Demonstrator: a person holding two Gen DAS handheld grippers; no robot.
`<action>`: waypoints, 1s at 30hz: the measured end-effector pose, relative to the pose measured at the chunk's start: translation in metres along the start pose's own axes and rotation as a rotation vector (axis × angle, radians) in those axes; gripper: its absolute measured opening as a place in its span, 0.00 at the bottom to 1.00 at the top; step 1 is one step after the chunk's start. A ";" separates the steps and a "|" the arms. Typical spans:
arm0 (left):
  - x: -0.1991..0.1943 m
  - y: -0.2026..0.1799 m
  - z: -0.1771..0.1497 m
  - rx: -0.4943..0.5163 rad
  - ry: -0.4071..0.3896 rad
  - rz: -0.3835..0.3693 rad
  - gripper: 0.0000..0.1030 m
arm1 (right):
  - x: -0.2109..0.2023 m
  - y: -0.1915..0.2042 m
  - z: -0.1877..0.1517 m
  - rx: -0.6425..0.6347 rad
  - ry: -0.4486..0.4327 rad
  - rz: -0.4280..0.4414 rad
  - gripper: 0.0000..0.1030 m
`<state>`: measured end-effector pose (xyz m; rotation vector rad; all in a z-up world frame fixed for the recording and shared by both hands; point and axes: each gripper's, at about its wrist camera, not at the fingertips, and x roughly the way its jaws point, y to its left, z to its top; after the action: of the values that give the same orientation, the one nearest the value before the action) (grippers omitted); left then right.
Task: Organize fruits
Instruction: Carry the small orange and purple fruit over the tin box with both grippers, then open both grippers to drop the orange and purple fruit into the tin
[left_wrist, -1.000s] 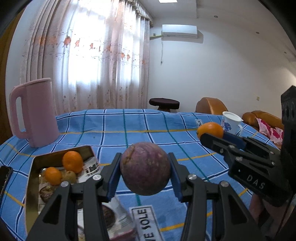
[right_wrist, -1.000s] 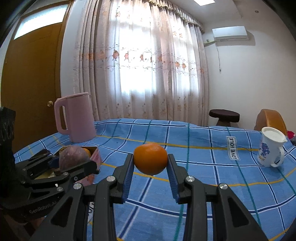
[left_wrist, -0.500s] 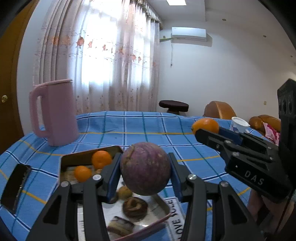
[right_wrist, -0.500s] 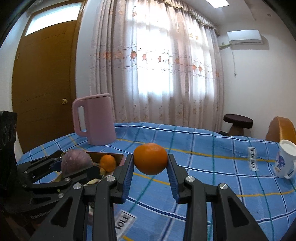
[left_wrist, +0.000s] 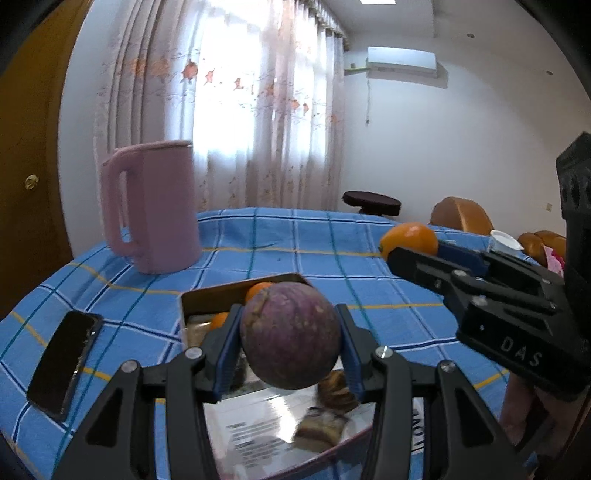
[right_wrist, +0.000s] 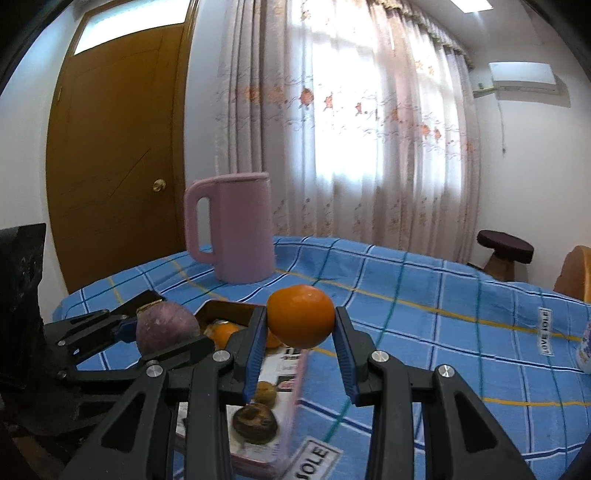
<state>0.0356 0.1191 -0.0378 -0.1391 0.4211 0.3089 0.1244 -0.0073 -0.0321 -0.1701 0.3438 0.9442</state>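
L gripper (left_wrist: 291, 345) jaws clamped on purple fruit (left_wrist: 290, 335), held above tray (left_wrist: 236, 291) w/ small oranges (right_wrist: 221, 332) on blue checked tabletop (left_wrist: 258, 236); R gripper (right_wrist: 300, 334) jaws clamped on orange (right_wrist: 300, 320), just beside tray

Daylight pours through the sheer curtain (right_wrist: 369, 147), which is blown out to near white at its middle in both views. A ceiling lamp (left_wrist: 377, 1) adds a bright patch above it. The door (right_wrist: 110, 155) left of the curtain sits in shade. Glare streaks the shiny tray (left_wrist: 258, 417) floor. Fisheye bending curves the walls, and black vignette fills the corners. The curtain edges look slightly smeared.
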 end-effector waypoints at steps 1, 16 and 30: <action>0.000 0.003 -0.001 -0.006 0.004 0.001 0.48 | 0.003 0.004 -0.001 -0.004 0.010 0.009 0.36; 0.013 0.028 -0.016 -0.054 0.084 0.009 0.48 | 0.053 0.027 -0.029 -0.039 0.242 0.067 0.37; 0.006 0.033 -0.021 -0.067 0.082 0.016 0.81 | 0.058 0.028 -0.038 -0.051 0.309 0.117 0.66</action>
<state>0.0224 0.1473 -0.0617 -0.2143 0.4930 0.3337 0.1244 0.0421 -0.0888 -0.3477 0.6202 1.0445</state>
